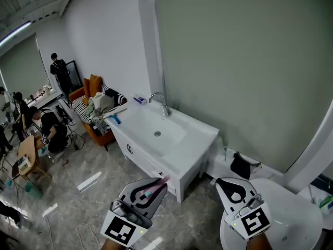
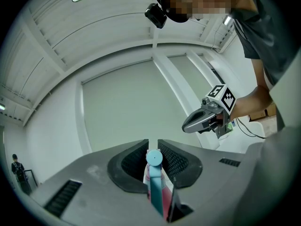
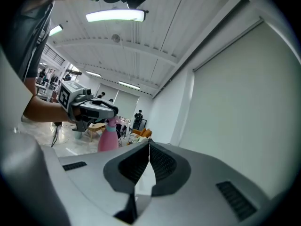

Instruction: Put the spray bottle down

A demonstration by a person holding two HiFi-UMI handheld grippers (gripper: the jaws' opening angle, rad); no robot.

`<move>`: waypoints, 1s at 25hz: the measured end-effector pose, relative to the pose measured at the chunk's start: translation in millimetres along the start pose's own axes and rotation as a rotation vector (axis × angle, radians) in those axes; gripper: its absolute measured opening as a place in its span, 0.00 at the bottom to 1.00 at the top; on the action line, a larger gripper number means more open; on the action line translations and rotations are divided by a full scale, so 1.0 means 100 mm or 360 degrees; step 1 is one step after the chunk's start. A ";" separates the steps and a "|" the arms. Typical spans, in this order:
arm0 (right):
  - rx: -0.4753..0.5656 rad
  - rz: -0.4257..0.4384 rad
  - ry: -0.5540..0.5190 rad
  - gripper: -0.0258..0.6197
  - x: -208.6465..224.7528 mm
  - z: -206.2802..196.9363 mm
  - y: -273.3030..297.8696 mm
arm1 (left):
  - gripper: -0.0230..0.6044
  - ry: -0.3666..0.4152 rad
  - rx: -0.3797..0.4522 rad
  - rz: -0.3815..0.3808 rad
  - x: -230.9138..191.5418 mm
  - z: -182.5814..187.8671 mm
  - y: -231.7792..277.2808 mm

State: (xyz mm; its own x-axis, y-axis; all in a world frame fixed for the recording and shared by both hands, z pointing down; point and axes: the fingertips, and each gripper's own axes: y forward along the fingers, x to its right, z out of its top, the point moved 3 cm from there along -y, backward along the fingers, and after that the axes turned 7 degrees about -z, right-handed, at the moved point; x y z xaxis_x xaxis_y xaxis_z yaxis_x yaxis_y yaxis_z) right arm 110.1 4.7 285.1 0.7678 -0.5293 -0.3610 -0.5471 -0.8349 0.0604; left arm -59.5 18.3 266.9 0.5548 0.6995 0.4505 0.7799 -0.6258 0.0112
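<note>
In the head view my left gripper [image 1: 158,186] is low in the picture, shut on a pink spray bottle [image 1: 156,185] whose top pokes out between the jaws. The left gripper view shows the bottle's blue nozzle [image 2: 154,159] and pink body clamped between the pads of that left gripper [image 2: 153,145]. From the right gripper view the bottle [image 3: 108,138] hangs below the left gripper [image 3: 110,111]. My right gripper [image 1: 222,184] is beside it at the lower right, jaws closed together with nothing between them [image 3: 149,147]. Both grippers are held in the air in front of the sink cabinet.
A white sink cabinet [image 1: 200,139] with a faucet [image 1: 162,103] stands against the green wall ahead. A round white table [image 1: 291,212] is at the lower right, a black bag [image 1: 242,165] on the floor beside it. An orange sofa [image 1: 88,95] and people [image 1: 49,129] are at the far left.
</note>
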 end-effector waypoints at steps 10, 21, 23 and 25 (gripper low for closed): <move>0.0052 0.0088 0.0036 0.05 0.26 -0.16 0.10 | 0.13 -0.0003 -0.0082 0.0060 0.05 -0.02 0.28; 0.0037 0.0120 0.0123 0.05 0.53 -0.40 0.13 | 0.13 -0.0010 -0.0141 0.0062 0.13 -0.01 0.58; 0.0011 0.0116 0.0138 0.05 0.55 -0.44 0.15 | 0.13 0.0004 -0.0144 0.0040 0.14 -0.02 0.63; -0.0006 0.0113 0.0154 0.05 0.55 -0.47 0.16 | 0.13 0.0022 -0.0144 0.0015 0.14 -0.04 0.66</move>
State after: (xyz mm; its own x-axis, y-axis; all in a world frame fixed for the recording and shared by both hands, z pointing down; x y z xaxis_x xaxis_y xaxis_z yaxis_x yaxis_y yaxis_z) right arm 159.1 -44.8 309.6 0.7560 -0.5989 -0.2641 -0.5999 -0.7954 0.0864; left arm -1.6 -14.2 277.4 0.5576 0.6888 0.4632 0.7449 -0.6615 0.0870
